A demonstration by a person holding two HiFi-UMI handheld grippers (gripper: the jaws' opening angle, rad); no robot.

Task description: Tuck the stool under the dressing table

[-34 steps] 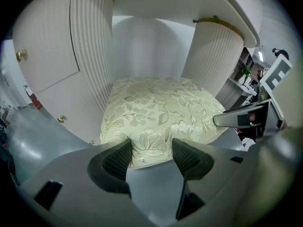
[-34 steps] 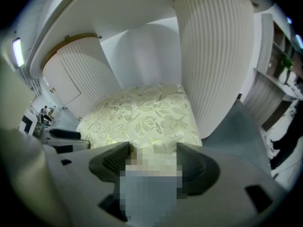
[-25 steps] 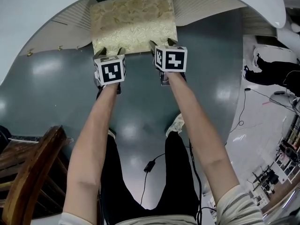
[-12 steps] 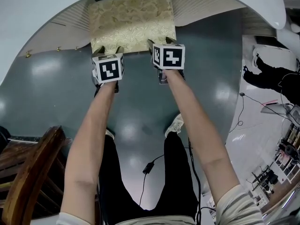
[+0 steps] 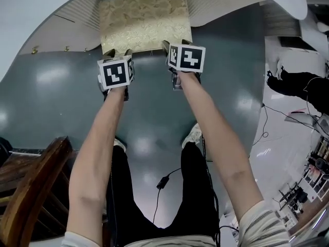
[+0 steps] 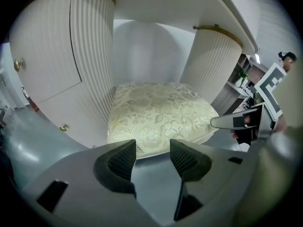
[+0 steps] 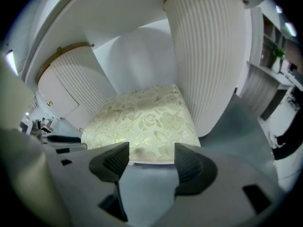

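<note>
Presently the stool (image 5: 145, 27) sits part-way under the dressing table (image 5: 31, 19), with the left gripper (image 6: 152, 148), jaws just narrowed slightly, and the right gripper (image 7: 151, 150) both open and empty at its near edge, so an uneven push risks skewing it into the ribbed pedestal (image 7: 208, 56).

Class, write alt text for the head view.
A gold-patterned stool sits partly under a white dressing table. The person's left gripper and right gripper are open at its near edge; the left's jaws, empty, have just been closing.

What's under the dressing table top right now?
The gold-cushioned stool, between two ribbed pedestals; its near edge sticks out from under the top. The stool's legs are hidden beneath its seat.
</note>
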